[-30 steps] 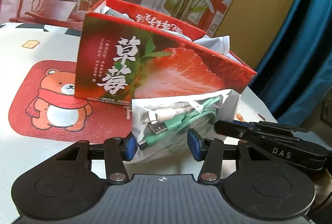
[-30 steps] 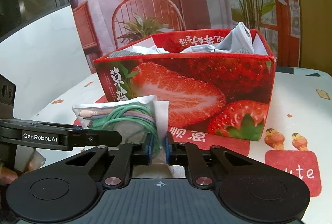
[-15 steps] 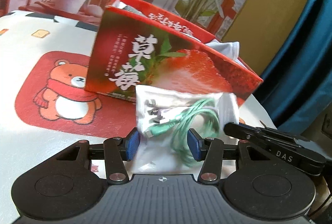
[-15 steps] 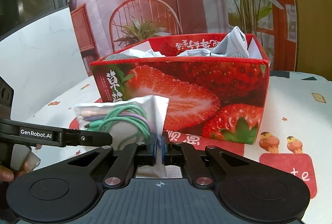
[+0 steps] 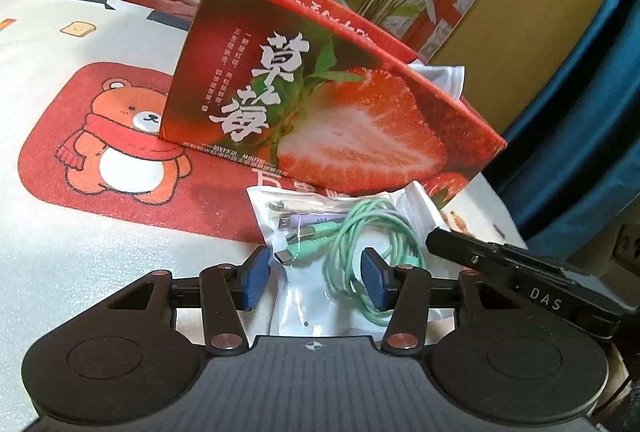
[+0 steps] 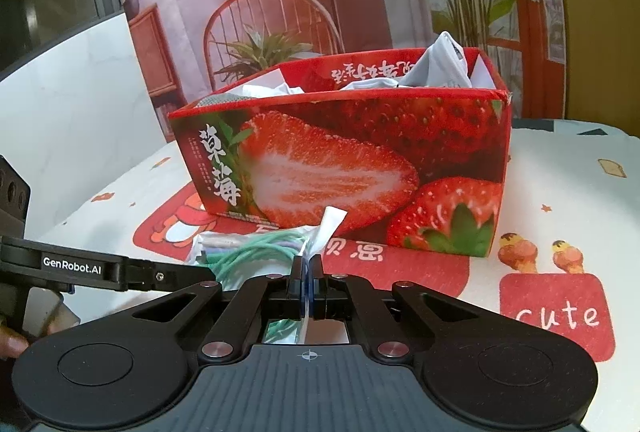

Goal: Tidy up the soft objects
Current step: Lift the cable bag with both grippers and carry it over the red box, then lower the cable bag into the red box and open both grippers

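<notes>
Left wrist view shows the left tool (image 5: 316,278) with its two blue pads (image 5: 253,282) standing wide apart, one on each side of a clear plastic bag (image 5: 320,296) that lies on the tabletop (image 5: 80,260). I cannot tell if the pads touch the bag; they do not squeeze it. Inside the bag there is a coiled green cable (image 5: 372,244) and some plugs, green and light purple. The bag is just in front of the strawberry box (image 5: 320,120), a red carton with white Chinese letters and a cut strawberry printed on its side. White soft things (image 5: 444,74) stick out over the far rim of the box. The tabletop has a cloth with a bear in a red scarf (image 5: 124,148). At the right edge a black finger of the right tool (image 5: 520,272) comes in, with the letters "DAS".

In the right wrist view the right tool (image 6: 307,272) is closed narrow on the edge of the bag (image 6: 328,228); a white corner of the bag stands up between the pads. The green cable (image 6: 256,252) lies to the left of this pinch. The box (image 6: 360,160) stands behind, open at the top, with white and grey cloth (image 6: 440,64) inside. A black bar of the left tool (image 6: 104,268), marked "GenRobot.AI", crosses the lower left.
</notes>
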A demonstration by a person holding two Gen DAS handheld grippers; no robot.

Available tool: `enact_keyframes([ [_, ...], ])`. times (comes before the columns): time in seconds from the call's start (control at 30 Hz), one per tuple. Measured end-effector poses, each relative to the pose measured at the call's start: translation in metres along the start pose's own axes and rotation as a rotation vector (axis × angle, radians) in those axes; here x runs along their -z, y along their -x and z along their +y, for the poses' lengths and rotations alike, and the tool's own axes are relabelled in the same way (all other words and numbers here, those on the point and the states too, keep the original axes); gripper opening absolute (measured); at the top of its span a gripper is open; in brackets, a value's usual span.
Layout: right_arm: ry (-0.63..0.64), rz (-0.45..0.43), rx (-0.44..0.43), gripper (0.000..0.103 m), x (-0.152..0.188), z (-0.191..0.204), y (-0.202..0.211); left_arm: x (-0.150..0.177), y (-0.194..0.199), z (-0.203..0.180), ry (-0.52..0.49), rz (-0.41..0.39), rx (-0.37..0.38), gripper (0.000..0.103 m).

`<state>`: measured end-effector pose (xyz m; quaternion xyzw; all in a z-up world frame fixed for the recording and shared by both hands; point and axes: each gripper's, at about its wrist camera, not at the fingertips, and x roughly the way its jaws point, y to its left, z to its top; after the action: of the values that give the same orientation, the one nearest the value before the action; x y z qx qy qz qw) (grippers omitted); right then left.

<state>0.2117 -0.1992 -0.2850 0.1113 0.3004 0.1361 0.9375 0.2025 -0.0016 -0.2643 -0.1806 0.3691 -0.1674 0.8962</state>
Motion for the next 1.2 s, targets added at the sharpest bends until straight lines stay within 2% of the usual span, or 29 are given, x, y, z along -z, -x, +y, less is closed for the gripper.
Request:
enact_keyframes([
  [0.1,0.001,-0.017,-0.002,0.001,-0.004,0.001,0.003,-0.004,0.006,-0.001,0.009,-0.029,0.018,0.052],
  [0.27,0.012,-0.076,-0.01,0.001,-0.021,0.004,0.014,-0.023,0.025,-0.014,-0.043,-0.107,0.042,0.052],
  [0.5,0.089,-0.159,-0.011,0.001,-0.056,0.012,0.024,-0.059,0.043,-0.04,-0.149,-0.202,0.019,0.052],
  [0.67,0.086,-0.201,-0.02,0.002,-0.082,0.012,0.022,-0.085,0.044,-0.049,-0.185,-0.238,0.012,0.052],
  [0.83,0.068,-0.223,-0.017,0.002,-0.109,0.006,0.009,-0.113,0.031,-0.054,-0.206,-0.241,-0.006,0.052],
  [1.07,0.016,-0.22,0.009,0.002,-0.143,-0.01,-0.025,-0.158,-0.009,-0.048,-0.13,-0.23,-0.03,0.052],
  [1.2,0.02,-0.182,0.043,0.002,-0.155,-0.02,-0.051,-0.172,-0.037,-0.051,-0.185,-0.184,-0.087,0.052],
])
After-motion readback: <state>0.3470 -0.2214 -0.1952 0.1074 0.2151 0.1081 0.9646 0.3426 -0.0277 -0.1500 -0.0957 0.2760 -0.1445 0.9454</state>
